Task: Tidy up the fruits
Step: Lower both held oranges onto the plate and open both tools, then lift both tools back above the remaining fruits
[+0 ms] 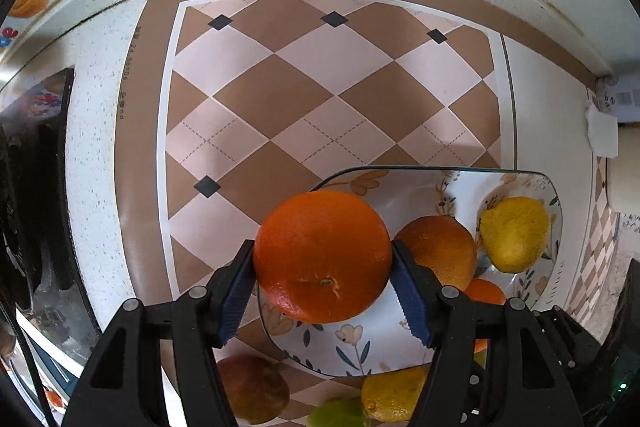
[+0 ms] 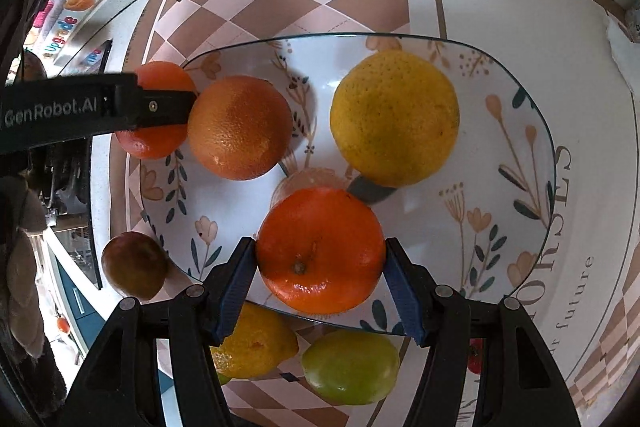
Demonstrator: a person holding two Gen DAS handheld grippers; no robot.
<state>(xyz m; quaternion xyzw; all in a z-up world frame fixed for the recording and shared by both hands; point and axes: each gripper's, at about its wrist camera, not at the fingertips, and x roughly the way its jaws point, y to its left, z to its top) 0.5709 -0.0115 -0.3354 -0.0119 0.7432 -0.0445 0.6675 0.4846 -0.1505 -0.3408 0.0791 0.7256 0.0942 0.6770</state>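
Note:
My left gripper (image 1: 322, 251) is shut on a large orange (image 1: 322, 259), held over the left rim of a floral plate (image 1: 400, 343). My right gripper (image 2: 320, 245) is shut on another orange (image 2: 320, 251), hanging over the plate's (image 2: 328, 75) near side. On the plate lie a paler orange (image 2: 240, 127) and a big yellow citrus (image 2: 394, 117). In the right wrist view, one black finger (image 2: 160, 107) of the left gripper crosses its orange (image 2: 154, 143) at the plate's left edge.
Off the plate on the checked mat (image 1: 280, 87) lie a reddish-brown fruit (image 2: 134, 265), a lemon (image 2: 256, 343) and a green fruit (image 2: 350, 367). The speckled counter (image 1: 92, 147) ends at a wall behind. A white box (image 1: 600, 135) stands at the right.

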